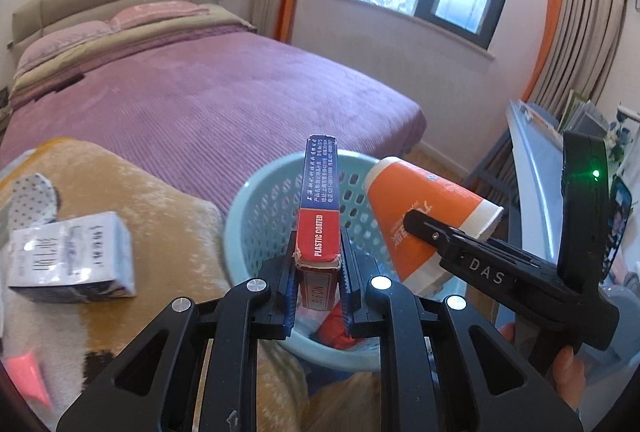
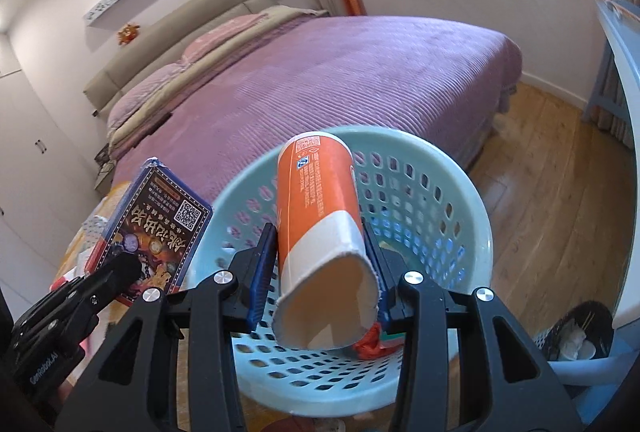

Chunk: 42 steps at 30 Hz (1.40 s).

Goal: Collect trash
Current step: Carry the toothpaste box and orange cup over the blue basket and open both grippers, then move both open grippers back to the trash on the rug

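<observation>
Above the pale-blue perforated basket, a squashed orange paper cup and a card box are held.

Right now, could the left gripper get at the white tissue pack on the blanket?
Probably not yet. The left gripper is shut on the card box above the basket, so it must drop that first. The tissue pack itself lies uncovered on the blanket.

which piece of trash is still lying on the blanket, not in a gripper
The white tissue pack; the card box and orange cup are gripped above the basket.
</observation>
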Tool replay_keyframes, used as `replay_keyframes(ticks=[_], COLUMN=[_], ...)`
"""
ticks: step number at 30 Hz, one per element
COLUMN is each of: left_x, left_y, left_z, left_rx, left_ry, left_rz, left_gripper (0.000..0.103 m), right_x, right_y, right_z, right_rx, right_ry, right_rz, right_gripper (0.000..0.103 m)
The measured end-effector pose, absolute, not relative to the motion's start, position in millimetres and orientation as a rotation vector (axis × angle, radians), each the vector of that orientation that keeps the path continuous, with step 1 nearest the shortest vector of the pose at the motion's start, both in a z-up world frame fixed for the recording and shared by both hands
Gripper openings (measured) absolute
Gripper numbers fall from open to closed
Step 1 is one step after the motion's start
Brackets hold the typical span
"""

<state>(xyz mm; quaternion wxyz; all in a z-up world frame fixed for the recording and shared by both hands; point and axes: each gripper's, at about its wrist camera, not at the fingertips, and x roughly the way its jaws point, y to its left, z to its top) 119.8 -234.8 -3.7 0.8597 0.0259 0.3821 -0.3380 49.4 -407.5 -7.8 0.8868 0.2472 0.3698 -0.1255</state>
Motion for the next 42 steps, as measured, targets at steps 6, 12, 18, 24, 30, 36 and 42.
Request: replay_keyframes(ticks=[6,12,18,24,30,36,42], left_x=[127.4,133.7,124.1,104.0,85.0,67.7,61.5], left_y=[-243.4,-243.7,-228.3,-198.8,-160.1,-110.7,-47.4], left_z=[-23.1,-29.0,-10.1,15.7,38.0,56.5,66.8], left_rx=[0.063,0.065,0.062,0.024,-0.042,-0.101,-0.156], left_ry=[0.846,0.857,0.783,0.71,0.659,0.599,0.555], left_rz=[-0.711,-0.676,-0.654,-0.655,-0.65,-0.604,-0.503], left_gripper=[0.016,0.026,0.056,0.062,0.063,0.067,0.068], right_x=[63.8,72.3,65.6,54.9,52.2,52.0,55.5], right_y=[-406.7,-398.8,-398.5,-392.8,-364.8,-323.5,-283.6], right_z=[-29.7,-29.6,-20.5,-6.6,15.4,35.1,44.6], right_rx=[0.488,0.481,0.483,0.477,0.438,0.385,0.332], right_ry=[0.824,0.834,0.803,0.775,0.749,0.729,0.715], right_rz=[-0.275,-0.254,-0.228,-0.207,-0.156,-0.089,-0.012], right_gripper=[0.041,0.045,0.057,0.057,0.057,0.058,0.058])
